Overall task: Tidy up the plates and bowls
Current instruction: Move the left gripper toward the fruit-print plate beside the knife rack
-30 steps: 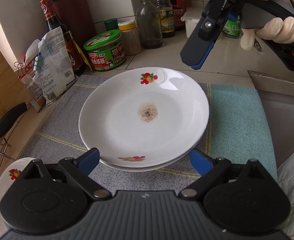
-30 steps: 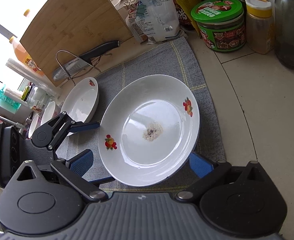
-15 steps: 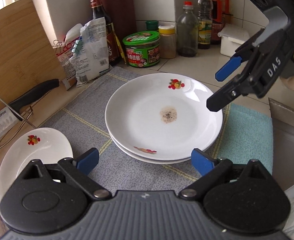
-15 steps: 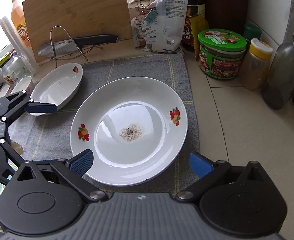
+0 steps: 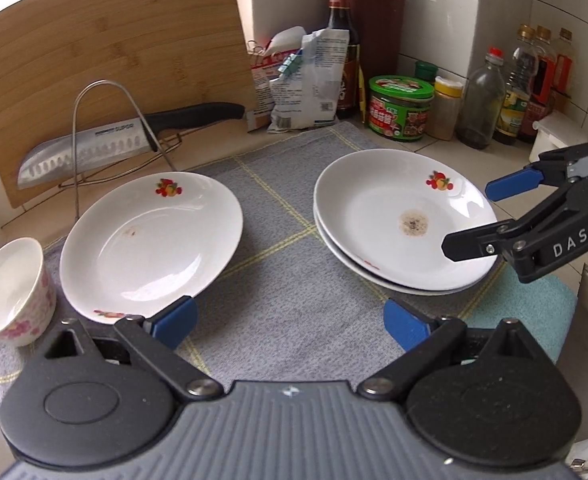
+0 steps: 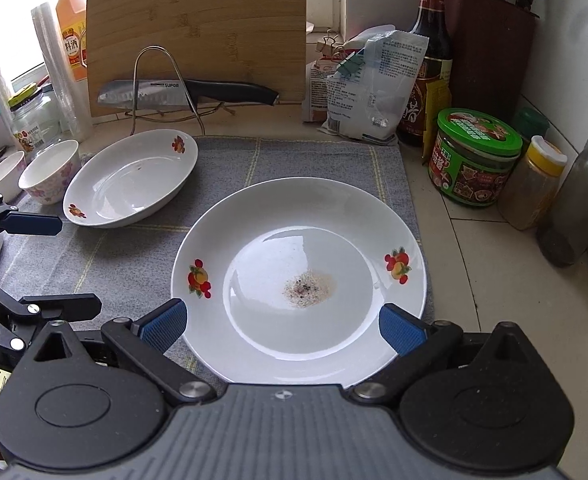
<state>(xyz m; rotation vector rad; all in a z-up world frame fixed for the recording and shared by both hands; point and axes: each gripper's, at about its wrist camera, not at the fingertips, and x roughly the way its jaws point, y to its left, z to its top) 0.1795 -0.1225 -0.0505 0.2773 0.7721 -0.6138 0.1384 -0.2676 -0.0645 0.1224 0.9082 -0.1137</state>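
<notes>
Both jaws gape empty; the stained top plate (image 6: 300, 280) bears fruit prints.

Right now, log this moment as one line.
left gripper: open, empty | right gripper: open, empty | stacked plates: on mat | single plate: unstacked

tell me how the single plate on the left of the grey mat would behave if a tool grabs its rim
The single plate looks like glazed ceramic: rigid, but probably slippery under the pads. Its rim slopes upward, so an edge pinch could slide off. It likely chips if dropped, and the floral bowl stands close beside it.
</notes>
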